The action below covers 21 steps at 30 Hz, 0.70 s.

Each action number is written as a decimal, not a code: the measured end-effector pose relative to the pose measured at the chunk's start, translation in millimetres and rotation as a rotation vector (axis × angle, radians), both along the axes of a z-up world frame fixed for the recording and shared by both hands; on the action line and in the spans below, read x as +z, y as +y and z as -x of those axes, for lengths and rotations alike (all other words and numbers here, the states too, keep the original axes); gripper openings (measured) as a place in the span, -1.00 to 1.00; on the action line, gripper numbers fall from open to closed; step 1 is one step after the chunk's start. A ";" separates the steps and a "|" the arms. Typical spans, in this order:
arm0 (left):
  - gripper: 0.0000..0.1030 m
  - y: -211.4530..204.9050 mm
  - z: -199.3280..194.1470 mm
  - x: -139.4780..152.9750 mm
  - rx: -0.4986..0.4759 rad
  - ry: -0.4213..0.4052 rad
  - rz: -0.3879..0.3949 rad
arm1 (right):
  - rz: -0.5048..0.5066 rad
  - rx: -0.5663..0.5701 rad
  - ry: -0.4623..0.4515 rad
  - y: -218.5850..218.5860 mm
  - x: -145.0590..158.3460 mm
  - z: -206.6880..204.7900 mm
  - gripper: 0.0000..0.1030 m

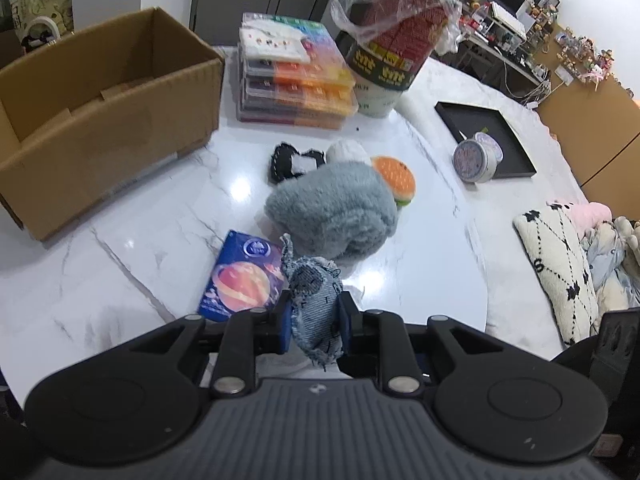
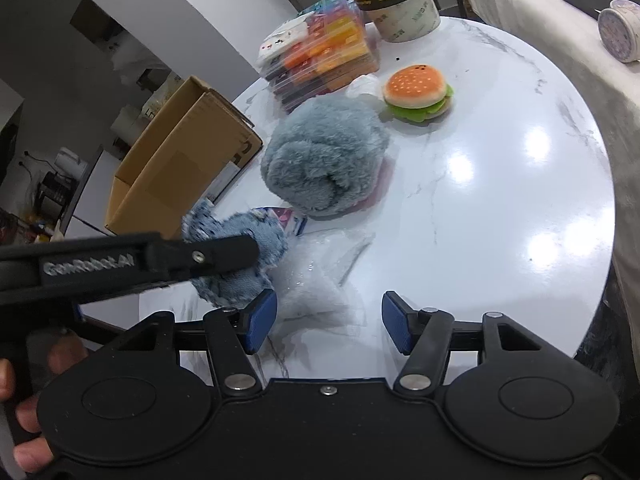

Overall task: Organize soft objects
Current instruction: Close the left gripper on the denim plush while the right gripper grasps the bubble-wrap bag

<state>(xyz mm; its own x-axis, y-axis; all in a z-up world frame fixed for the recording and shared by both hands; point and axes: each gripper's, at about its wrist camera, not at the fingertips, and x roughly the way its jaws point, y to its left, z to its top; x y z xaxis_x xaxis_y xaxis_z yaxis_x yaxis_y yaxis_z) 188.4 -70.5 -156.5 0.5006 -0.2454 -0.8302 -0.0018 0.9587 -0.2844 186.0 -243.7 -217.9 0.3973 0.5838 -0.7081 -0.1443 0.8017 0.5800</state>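
Observation:
My left gripper (image 1: 314, 316) is shut on a frayed denim pouch (image 1: 316, 300) and holds it above the white marble table (image 1: 140, 216). The pouch also shows in the right wrist view (image 2: 236, 248), with the left gripper's finger across it. My right gripper (image 2: 328, 320) is open and empty over a clear plastic bag (image 2: 320, 280) lying on the table. A grey fluffy plush (image 1: 332, 210) (image 2: 324, 160), a burger plush (image 1: 394, 178) (image 2: 418, 90), a white soft item (image 1: 348, 151) and a black-and-white soft piece (image 1: 294, 162) lie mid-table.
An open cardboard box (image 1: 100, 112) (image 2: 180, 156) stands at the left. A stack of clear colourful cases (image 1: 296, 76), a wrapped tub (image 1: 390, 40), a planet-print box (image 1: 240, 276), a black tray (image 1: 486, 136) with a round tin (image 1: 476, 160), and pillows (image 1: 556, 264) at right.

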 end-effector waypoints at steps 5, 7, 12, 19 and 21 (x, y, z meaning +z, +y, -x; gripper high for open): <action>-0.57 6.4 2.3 7.3 0.015 -0.015 -0.002 | -0.008 -0.011 -0.002 4.4 0.0 -2.4 0.24; -0.57 9.5 2.7 7.9 0.025 -0.021 -0.010 | -0.011 -0.020 -0.005 5.5 1.2 -3.2 0.41; -0.57 17.8 2.5 10.3 0.048 -0.025 -0.015 | -0.029 -0.046 0.003 8.6 -0.5 -9.2 0.50; -0.57 26.4 3.0 13.4 0.070 -0.037 -0.040 | 0.001 -0.061 0.005 23.0 -9.7 -18.8 0.43; -0.57 27.9 4.2 13.6 0.073 -0.036 -0.047 | 0.001 -0.037 0.006 26.5 -11.6 -19.4 -0.18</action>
